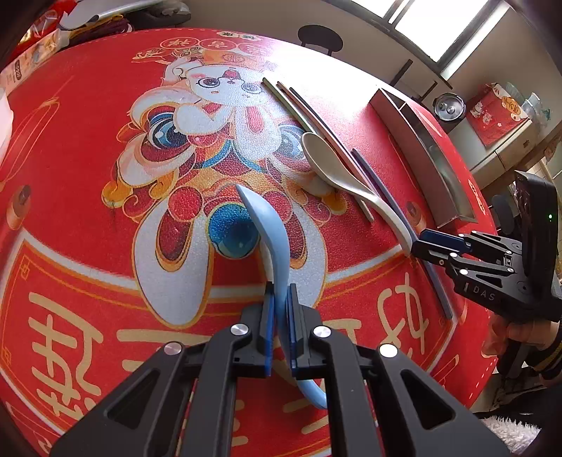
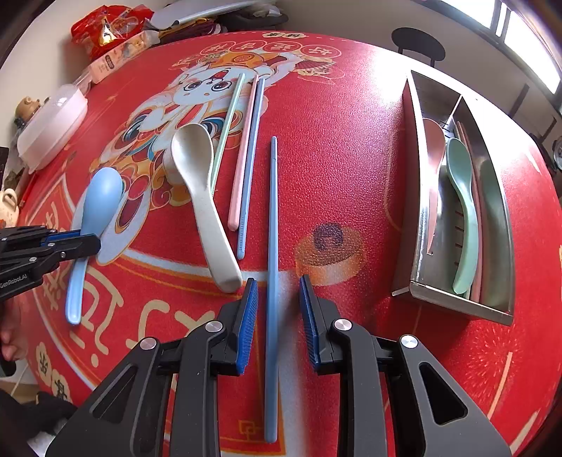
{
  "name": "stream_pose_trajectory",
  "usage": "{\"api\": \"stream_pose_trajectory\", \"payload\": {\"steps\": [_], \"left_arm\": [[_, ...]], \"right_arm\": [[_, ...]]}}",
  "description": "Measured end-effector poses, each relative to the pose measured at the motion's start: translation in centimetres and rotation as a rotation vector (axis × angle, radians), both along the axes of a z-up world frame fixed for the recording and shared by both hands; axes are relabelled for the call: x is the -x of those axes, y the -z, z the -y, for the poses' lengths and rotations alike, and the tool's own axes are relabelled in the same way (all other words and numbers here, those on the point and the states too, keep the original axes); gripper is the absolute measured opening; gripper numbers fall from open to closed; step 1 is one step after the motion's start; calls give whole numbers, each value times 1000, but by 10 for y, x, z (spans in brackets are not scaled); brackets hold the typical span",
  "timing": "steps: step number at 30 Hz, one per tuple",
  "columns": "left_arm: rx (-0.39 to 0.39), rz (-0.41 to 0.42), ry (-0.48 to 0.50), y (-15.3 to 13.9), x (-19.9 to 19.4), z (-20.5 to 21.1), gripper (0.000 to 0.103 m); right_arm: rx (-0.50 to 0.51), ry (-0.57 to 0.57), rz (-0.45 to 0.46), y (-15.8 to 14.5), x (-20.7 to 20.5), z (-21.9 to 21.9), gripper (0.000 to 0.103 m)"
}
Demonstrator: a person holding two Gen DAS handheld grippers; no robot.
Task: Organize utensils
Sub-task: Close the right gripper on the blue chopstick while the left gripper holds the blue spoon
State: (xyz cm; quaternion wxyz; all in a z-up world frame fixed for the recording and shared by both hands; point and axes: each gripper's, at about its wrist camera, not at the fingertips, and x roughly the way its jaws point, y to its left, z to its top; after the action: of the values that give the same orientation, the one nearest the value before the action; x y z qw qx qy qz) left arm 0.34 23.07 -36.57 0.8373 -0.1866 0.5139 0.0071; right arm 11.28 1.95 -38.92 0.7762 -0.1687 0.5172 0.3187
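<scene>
My left gripper is shut on the handle of a blue spoon, which also shows at the left of the right wrist view. My right gripper is open, its fingers on either side of a blue chopstick lying on the table. A beige spoon lies left of it, beside green, pink and blue chopsticks. A metal utensil tray at the right holds a pink spoon, a green spoon and chopsticks.
The table has a red printed cover. A white lidded container, a snack box and a red bag sit at the far left edge. A dark stool stands beyond the far edge.
</scene>
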Motion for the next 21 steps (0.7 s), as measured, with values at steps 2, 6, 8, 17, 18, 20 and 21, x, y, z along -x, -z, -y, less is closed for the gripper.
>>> {"api": "stream_pose_trajectory", "payload": {"steps": [2, 6, 8, 17, 18, 20, 21], "left_arm": [[0, 0, 0, 0, 0, -1, 7], [0, 0, -1, 0, 0, -1, 7], [0, 0, -2, 0, 0, 0, 7], [5, 4, -7, 0, 1, -2, 7], [5, 4, -7, 0, 1, -2, 7], [5, 4, -9, 0, 1, -1, 7], [5, 4, -9, 0, 1, -1, 7]], "right_arm": [[2, -4, 1, 0, -1, -2, 24], [3, -7, 6, 0, -3, -6, 24], [2, -4, 9, 0, -3, -7, 23], [-4, 0, 11, 0, -2, -6, 22], [-6, -1, 10, 0, -2, -7, 20], [-9, -5, 7, 0, -1, -7, 16], [-9, -5, 7, 0, 0, -7, 15]]}}
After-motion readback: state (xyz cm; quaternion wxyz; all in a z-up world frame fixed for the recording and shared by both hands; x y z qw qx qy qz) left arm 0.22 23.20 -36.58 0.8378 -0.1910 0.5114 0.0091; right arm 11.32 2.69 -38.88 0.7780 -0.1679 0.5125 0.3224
